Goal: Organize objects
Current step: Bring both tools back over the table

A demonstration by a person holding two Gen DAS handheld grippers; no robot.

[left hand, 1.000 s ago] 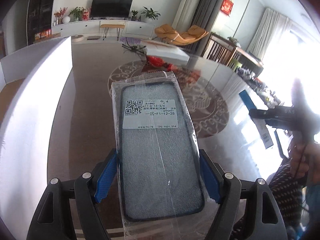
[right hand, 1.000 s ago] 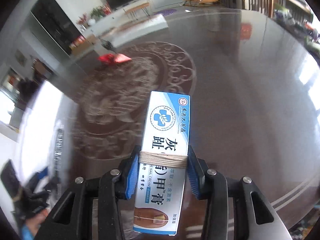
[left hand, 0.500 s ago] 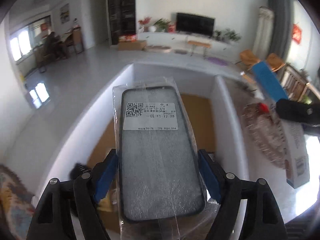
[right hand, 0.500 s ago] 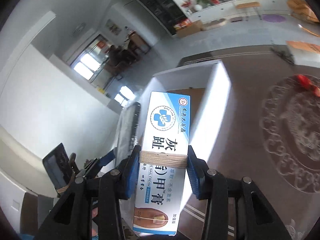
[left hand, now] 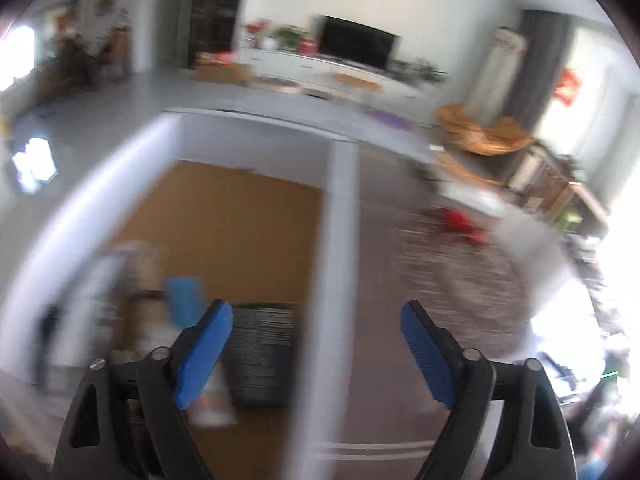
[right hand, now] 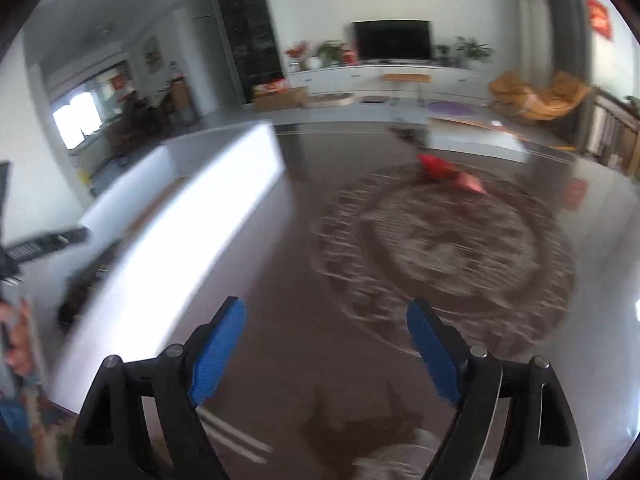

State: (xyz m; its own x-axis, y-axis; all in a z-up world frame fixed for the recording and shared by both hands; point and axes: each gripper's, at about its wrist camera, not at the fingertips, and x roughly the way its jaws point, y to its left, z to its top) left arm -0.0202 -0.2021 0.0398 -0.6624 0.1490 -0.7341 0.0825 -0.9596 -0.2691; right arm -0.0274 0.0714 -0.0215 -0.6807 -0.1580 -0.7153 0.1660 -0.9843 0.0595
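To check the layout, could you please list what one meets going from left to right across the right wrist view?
White box → dark table → red object → orange lounge chair.

My left gripper (left hand: 316, 322) has black angular arms, round silver screws at the joints and ribbed blue pads (left hand: 206, 354). My right gripper (right hand: 326, 320) looks identical: black frame, silver screws, blue pads (right hand: 430, 358).

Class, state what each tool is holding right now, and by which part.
Nothing: the left tool and right tool are both empty, jaws opening.
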